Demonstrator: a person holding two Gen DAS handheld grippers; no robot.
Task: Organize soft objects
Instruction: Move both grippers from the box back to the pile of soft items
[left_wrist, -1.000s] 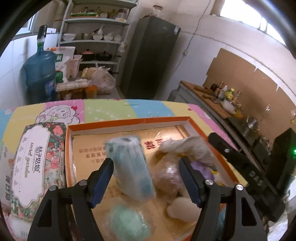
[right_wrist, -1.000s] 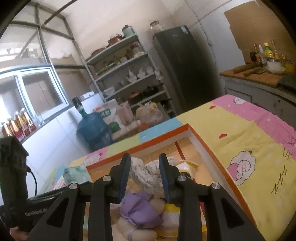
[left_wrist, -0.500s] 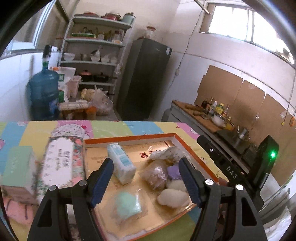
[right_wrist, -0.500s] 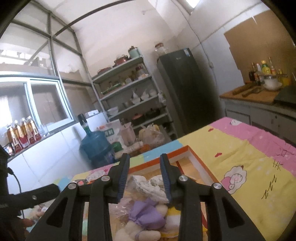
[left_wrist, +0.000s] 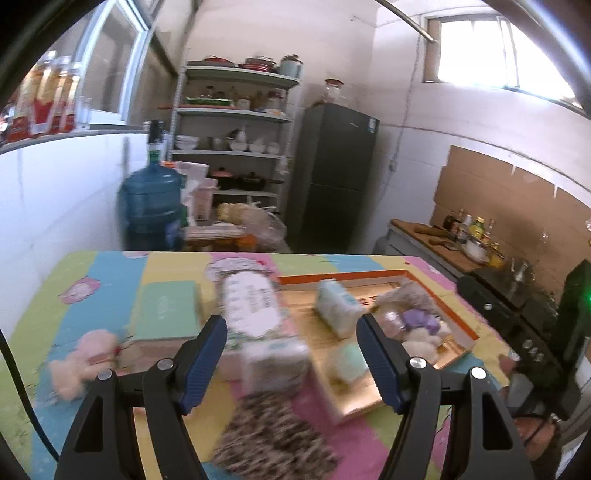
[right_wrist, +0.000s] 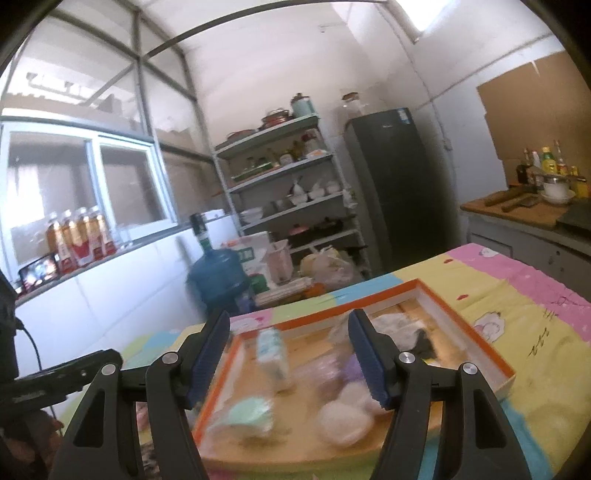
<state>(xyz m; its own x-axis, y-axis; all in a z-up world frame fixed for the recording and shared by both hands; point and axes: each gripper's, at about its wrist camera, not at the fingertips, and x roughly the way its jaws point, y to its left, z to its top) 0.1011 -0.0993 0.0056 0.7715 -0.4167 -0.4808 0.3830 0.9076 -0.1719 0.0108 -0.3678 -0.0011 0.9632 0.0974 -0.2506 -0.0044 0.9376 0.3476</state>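
Note:
An orange-rimmed shallow box (left_wrist: 461, 334) (right_wrist: 476, 343) lies on the colourful table. It holds a tissue pack (left_wrist: 334, 304) (right_wrist: 275, 354), a mint green bag (right_wrist: 249, 415), a purple soft item (left_wrist: 417, 319), white plush pieces (right_wrist: 341, 419) and a grey cloth (right_wrist: 397, 326). Left of the box lie a floral tissue pack (left_wrist: 255, 306), a green pack (left_wrist: 166, 310), a pink plush toy (left_wrist: 79, 365) and a leopard-print cloth (left_wrist: 275, 439). My left gripper (left_wrist: 290, 360) is open and empty above the floral pack. My right gripper (right_wrist: 290, 356) is open and empty above the box.
A blue water jug (left_wrist: 153, 203), a shelf rack (left_wrist: 232, 147) and a dark fridge (left_wrist: 332, 173) stand behind the table. A counter with bottles (left_wrist: 465, 232) runs along the right wall. The right gripper's body (left_wrist: 546, 332) shows at the left wrist view's right edge.
Both grippers have pulled back and up from the box. The right gripper has opened wide. The left view has swung left, bringing the green pack, pink plush and leopard cloth into sight.

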